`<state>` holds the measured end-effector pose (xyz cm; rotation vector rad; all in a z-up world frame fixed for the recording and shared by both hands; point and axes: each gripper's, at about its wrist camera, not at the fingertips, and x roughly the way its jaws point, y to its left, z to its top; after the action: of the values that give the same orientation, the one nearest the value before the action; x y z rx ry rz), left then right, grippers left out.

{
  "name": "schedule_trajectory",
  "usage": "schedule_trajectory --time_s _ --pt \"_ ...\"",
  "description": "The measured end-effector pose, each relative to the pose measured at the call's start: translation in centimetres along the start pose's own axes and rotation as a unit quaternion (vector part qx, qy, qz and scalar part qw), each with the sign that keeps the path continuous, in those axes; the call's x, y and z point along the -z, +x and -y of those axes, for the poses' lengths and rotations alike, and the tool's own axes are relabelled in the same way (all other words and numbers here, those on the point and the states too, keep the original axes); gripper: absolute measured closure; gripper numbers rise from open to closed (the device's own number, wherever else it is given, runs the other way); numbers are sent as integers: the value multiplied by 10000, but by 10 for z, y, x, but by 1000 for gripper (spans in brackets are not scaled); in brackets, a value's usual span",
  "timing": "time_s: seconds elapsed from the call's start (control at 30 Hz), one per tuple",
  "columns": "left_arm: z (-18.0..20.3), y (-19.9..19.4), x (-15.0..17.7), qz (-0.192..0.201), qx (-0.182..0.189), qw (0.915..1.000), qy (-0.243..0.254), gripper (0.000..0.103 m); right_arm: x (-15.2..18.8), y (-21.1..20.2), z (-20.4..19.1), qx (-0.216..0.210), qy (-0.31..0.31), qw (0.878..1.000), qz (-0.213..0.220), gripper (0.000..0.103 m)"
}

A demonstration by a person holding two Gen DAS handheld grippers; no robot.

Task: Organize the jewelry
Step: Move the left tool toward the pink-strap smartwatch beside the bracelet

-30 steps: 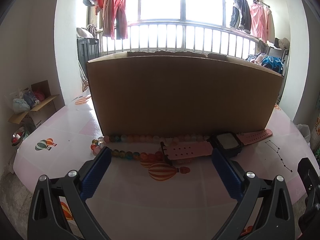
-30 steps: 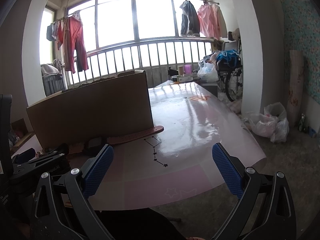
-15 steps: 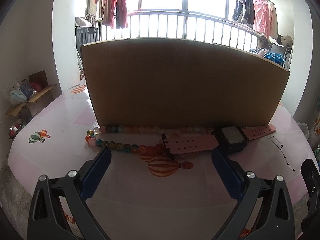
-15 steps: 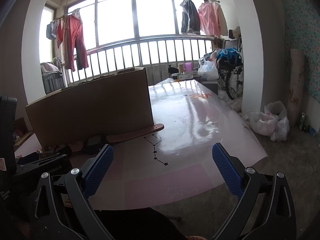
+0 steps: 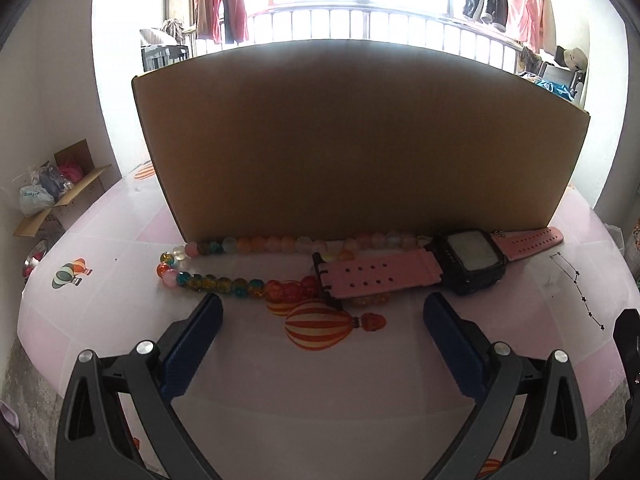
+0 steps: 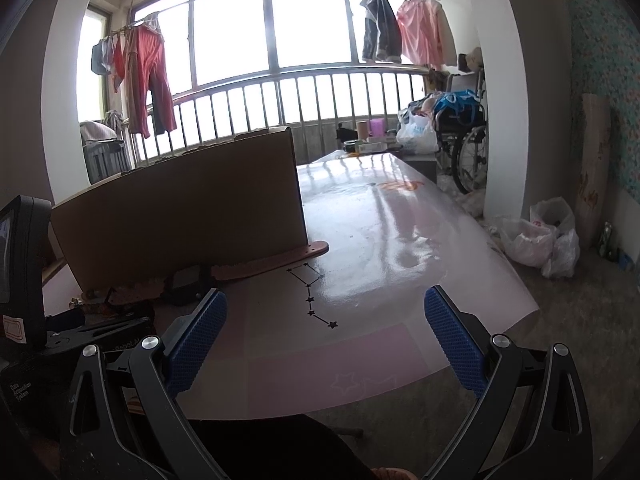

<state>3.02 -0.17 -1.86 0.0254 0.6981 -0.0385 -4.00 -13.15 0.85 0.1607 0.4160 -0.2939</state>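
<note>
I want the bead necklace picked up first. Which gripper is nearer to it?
Left. The left gripper hangs open right in front of the bead necklace. The right gripper is open farther right, past the watch.

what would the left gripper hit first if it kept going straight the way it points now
Probably the pink perforated watch strap lying over the string of multicoloured glass beads, roughly centred ahead of the open left gripper. Past them stands the brown cardboard box wall. Depth is hard to judge through the fisheye.

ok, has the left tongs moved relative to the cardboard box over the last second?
Yes. The left tongs backed away and tilted down: the bead necklace and watch, lying against the cardboard box, now sit clear beyond the tips.
</note>
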Motion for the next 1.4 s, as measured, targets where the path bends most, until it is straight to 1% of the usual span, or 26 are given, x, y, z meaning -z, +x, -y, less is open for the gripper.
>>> schedule_trajectory --time_s 0.23,0.57,0.87,1.4 --pt "-3 0 -3 -51 55 10000 -9 5 0 1 -1 -8 0 10000 -54 8" --pt "-4 1 -3 -62 78 9999 -22 5 -1 -3 -7 33 -187 9998 52 8" --pt "-4 1 -3 -60 78 9999 -23 5 -1 0 -3 11 -45 10000 -25 8" --pt "-4 1 -3 -58 76 10000 -21 5 -2 1 -3 -10 -15 10000 -68 8"
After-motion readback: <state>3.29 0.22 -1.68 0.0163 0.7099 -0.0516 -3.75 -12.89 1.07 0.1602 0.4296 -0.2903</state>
